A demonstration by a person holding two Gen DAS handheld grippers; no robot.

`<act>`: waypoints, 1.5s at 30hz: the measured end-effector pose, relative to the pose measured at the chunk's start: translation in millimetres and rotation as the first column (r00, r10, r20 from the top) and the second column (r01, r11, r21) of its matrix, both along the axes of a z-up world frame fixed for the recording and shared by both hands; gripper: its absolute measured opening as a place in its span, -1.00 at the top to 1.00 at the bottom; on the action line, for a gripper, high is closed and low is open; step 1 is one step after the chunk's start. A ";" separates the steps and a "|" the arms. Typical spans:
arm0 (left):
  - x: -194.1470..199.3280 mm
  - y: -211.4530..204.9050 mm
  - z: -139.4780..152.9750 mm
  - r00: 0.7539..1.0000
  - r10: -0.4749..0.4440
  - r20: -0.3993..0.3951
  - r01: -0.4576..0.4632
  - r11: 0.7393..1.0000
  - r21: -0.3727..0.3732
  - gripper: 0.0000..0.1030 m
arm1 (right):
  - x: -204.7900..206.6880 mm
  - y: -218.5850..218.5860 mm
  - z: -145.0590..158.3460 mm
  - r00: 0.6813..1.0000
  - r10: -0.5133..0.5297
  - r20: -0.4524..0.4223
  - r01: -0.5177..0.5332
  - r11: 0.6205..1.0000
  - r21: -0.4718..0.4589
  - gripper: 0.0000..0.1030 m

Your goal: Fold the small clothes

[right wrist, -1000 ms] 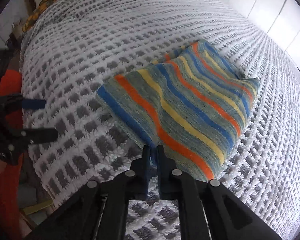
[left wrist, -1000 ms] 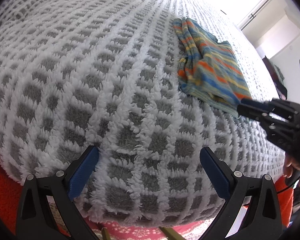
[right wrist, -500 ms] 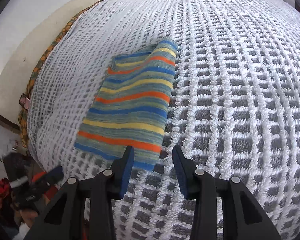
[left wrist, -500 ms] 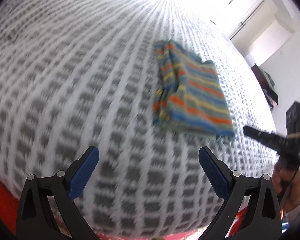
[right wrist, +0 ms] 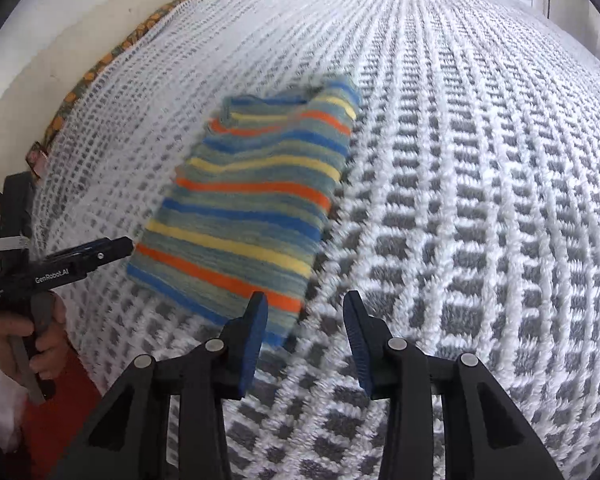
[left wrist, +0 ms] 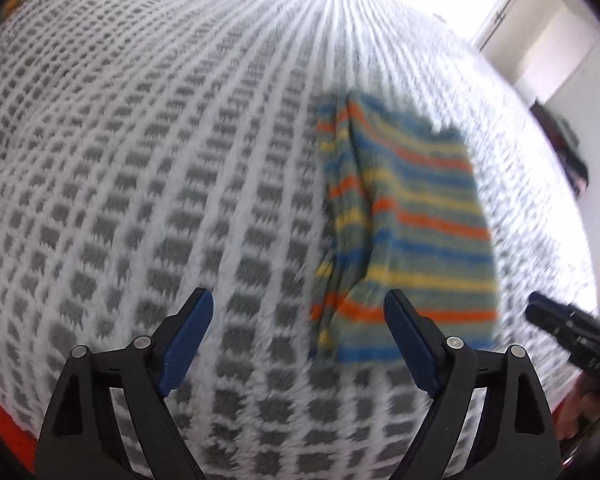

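Observation:
A small striped knit garment [left wrist: 412, 232] in blue, orange, yellow and grey lies folded flat on the bed; it also shows in the right wrist view [right wrist: 256, 208]. My left gripper [left wrist: 298, 340] is open and empty, just in front of the garment's near left corner. My right gripper [right wrist: 305, 330] is open and empty, at the garment's near right corner, not touching it. Each gripper shows in the other's view: the right one [left wrist: 556, 320] to the garment's right, the left one [right wrist: 96, 256] to its left.
The bed is covered by a white and grey checked fluffy blanket [right wrist: 480, 200]. A cream headboard or wall [right wrist: 60, 40] runs along its far left side. Orange fabric [left wrist: 4, 436] lies below the bed's near edge.
My right gripper let go of the garment's near edge, opened and drew back. My left gripper swung toward the garment, which now lies closer in its view.

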State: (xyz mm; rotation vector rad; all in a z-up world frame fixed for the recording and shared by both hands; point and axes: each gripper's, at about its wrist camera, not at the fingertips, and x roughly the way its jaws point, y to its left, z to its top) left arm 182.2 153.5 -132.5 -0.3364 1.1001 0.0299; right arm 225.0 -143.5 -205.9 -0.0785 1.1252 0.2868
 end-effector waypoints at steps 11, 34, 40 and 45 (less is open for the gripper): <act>33.0 -30.3 -27.9 0.992 -0.076 -0.101 0.087 0.990 0.113 -0.72 | 32.7 16.9 -37.9 0.996 -0.006 -0.087 0.022 0.983 0.183 0.21; 53.0 -32.8 -9.1 0.994 -0.080 -0.080 0.097 0.965 0.243 -0.75 | 11.5 -35.8 -23.7 0.990 -0.097 -0.098 0.117 0.967 0.225 0.03; 52.8 -33.5 -12.3 0.992 -0.085 -0.093 0.106 0.963 0.248 -0.75 | 7.1 -36.6 -24.4 0.989 -0.098 -0.109 0.121 0.966 0.229 0.01; 65.8 -9.9 -13.5 0.992 -0.080 -0.100 0.092 0.988 0.120 -0.75 | 17.8 -40.6 -19.8 0.988 -0.099 -0.118 0.125 0.961 0.245 0.01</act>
